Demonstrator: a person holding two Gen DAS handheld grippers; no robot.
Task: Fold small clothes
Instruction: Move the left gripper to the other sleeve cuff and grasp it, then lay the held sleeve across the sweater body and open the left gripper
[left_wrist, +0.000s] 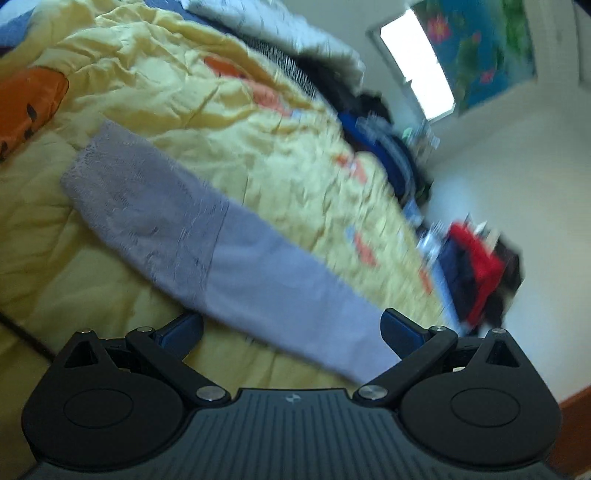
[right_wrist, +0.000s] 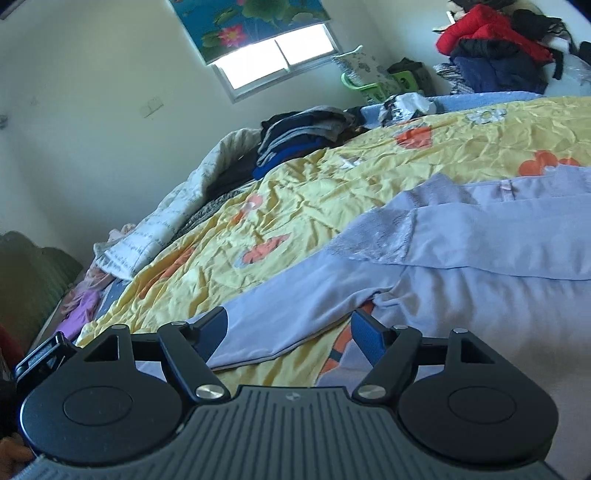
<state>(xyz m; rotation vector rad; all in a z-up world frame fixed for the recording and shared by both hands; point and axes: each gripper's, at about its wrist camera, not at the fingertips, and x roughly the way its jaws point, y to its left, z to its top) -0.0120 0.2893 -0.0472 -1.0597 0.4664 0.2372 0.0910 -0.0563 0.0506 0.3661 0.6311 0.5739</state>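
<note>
**Both grippers open over the lavender garment on the bed**

Your left gripper (left_wrist: 291, 334) has its blue-padded fingers (left_wrist: 397, 332) spread wide. A long lavender sleeve with a lace-textured cuff (left_wrist: 207, 243) lies between and beyond them, running away towards the upper left of the left wrist view. The pads do not press on the cloth. This view is tilted and blurred, so fine detail at the sleeve's near end cannot be resolved.

Your right gripper (right_wrist: 290, 338) also has its fingers (right_wrist: 367, 338) set wide apart. The near edge of the lavender long-sleeved garment (right_wrist: 461, 280) lies between them, flat on the bed; neither pad grips it. The garment's body spreads to the right, with a lace-cuffed sleeve folded across it.

The garment rests on a wrinkled yellow bedsheet with orange cartoon prints (right_wrist: 295, 199). At the far edge of the bed sits a stack of dark folded clothes (right_wrist: 306, 136), beside a bunched white quilt with printed text (right_wrist: 177, 218). A separate heap of red and dark clothing (right_wrist: 495, 48) lies in the upper right of the right wrist view. A window (right_wrist: 273, 61) with a lotus-print blind (right_wrist: 240, 26) is set in the far wall.
</note>
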